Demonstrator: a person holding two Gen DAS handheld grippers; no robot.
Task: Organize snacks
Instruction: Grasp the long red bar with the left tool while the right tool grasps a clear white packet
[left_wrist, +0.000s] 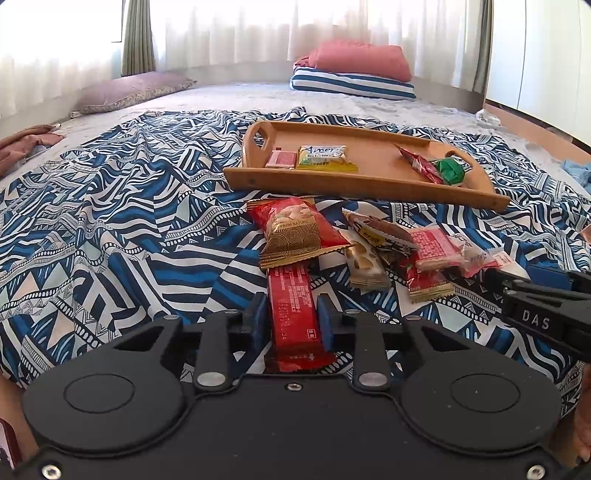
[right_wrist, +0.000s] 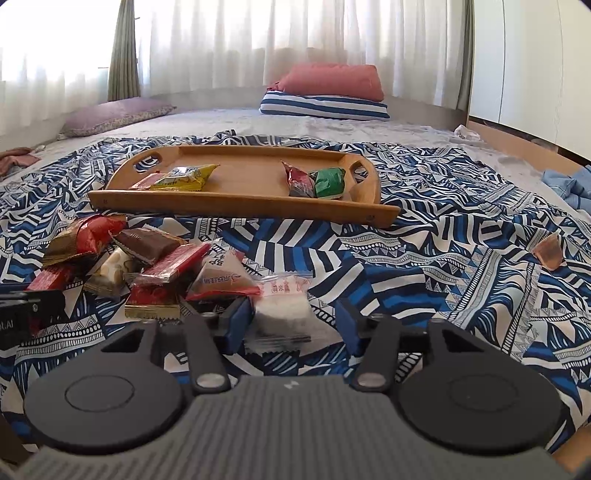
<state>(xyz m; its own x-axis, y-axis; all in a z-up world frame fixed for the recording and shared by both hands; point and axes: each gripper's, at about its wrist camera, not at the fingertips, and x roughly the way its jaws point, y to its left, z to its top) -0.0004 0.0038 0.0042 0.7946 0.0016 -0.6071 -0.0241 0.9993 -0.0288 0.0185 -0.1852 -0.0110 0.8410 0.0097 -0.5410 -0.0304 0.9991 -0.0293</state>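
Gripping item one: long red foil-wrapped snack bar (left_wrist: 291, 314), lying lengthwise between the blue pads of the left hand-held gripper (left_wrist: 291, 317), which is nearly closed and pressing the bar's sides. Its far end is tucked under a red-and-gold nut packet (left_wrist: 295, 232) directly ahead.

Item two: clear plastic pouch with white contents (right_wrist: 284, 310), sitting between the fingers of the right hand-held gripper (right_wrist: 291, 325); jaws about half open, left pad touching or nearly so, right pad apart from it. Not yet held.

Handling note: the bar would best be lifted back and upward, so that the nut packet slides off and is not dragged along. The right jaws need to narrow further before any lift.

Adjacent stock: loose pile of wrapped snacks (left_wrist: 388, 254) just ahead of both grippers, overlapping one another.

Destination, judged: light wooden tray with cut-out handles (left_wrist: 332, 184), beyond the pile, already holding a yellow packet (left_wrist: 325, 157), a pink packet (left_wrist: 280, 158), a red packet (left_wrist: 421, 162) and a green one (left_wrist: 448, 170). Middle of tray bare.

Support: bed with blue-and-white patterned sheet (left_wrist: 110, 221). The pile lies between the grippers and the tray; carry over it.
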